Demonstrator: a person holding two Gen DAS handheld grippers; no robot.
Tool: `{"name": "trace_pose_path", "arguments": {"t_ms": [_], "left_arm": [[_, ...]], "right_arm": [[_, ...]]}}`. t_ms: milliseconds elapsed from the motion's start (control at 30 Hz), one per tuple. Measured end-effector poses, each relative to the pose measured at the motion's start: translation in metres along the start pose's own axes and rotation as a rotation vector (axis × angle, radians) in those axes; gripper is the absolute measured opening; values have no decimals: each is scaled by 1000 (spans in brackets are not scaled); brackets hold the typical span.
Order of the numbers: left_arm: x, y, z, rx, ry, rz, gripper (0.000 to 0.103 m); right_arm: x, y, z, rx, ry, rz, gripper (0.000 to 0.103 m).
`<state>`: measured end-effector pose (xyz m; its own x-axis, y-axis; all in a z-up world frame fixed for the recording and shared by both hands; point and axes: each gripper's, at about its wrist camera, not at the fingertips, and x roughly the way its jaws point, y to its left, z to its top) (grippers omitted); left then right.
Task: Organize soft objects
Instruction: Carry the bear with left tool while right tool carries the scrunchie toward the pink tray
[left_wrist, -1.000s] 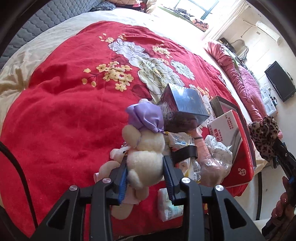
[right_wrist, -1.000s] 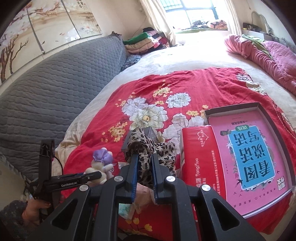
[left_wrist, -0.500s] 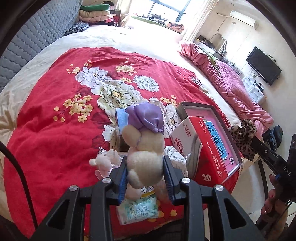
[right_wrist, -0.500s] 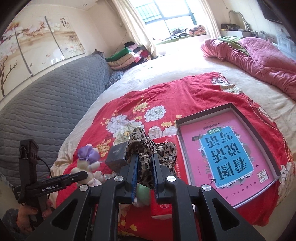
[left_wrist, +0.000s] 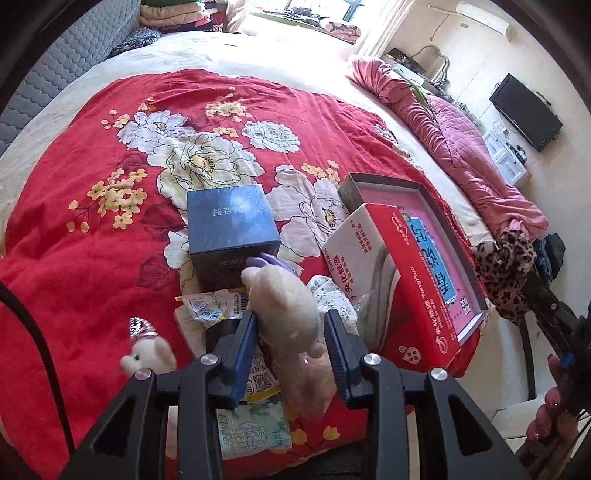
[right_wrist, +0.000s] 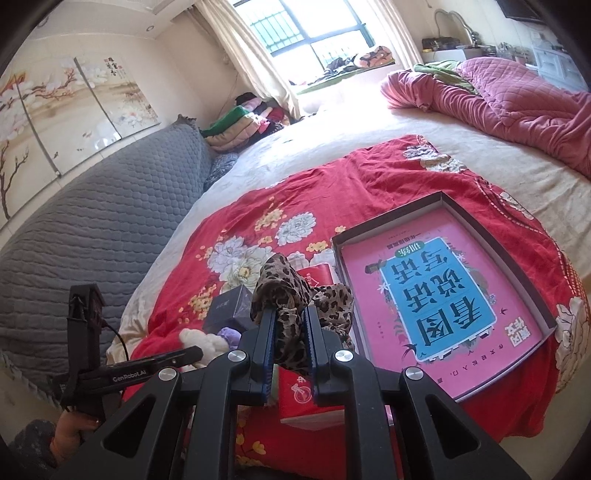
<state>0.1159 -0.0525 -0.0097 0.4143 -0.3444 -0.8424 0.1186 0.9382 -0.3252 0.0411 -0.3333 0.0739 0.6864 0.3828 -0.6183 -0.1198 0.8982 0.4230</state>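
Toys first: I count two soft toys near my left claw (left_wrist: 291, 334). One is a fluffy cream bear (left_wrist: 286, 314) with a bit of purple on its head. It sits between the two blue pads, and its left side leans on the left pad (left_wrist: 246, 341). I see a gap by the right pad, so the claw looks let go, not squeezing. The bear is tipped away from me, its head toward the dark blue box (left_wrist: 231, 230) just past the claw tips. The other toy is a small white one (left_wrist: 149, 356) with a shiny silver hat, lying a little to the left of the claw.

I count three boxes. The blue one is a smooth, hard cube. A red and white carton (left_wrist: 391, 280) lies ahead and to the right of the claw. Past it is one flat open box (left_wrist: 439, 236) with a pink book inside. Some crinkly packets (left_wrist: 207, 312) lie under the claw, on the red flower blanket (left_wrist: 92, 240).

My right claw (right_wrist: 290, 341) is clenched on one thin, floppy leopard-spot cloth (right_wrist: 291, 295). The cloth sticks up above the pads and hangs over to the right. The flat open box (right_wrist: 443, 295) lies ahead and to the right of this claw.
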Motion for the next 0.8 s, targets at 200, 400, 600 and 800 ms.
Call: {"name": "trace_pose_path", "arguments": {"t_ms": [200,400,600,800], "left_arm": [[14,-3,3,15,19,57,37],[11,-8,5,17,2,72,25],[-13,-28,5,59,-45,46,25],[-42,-66,16,113,-124,-20,25]], "right_arm": [[1,-3,-2,9,-2,3,16],[-3,-8,-1,8,-13,-16,16],[-14,-16,3,15,-43,-37,16],[-26,-32,6,35,-70,-85,16]]}}
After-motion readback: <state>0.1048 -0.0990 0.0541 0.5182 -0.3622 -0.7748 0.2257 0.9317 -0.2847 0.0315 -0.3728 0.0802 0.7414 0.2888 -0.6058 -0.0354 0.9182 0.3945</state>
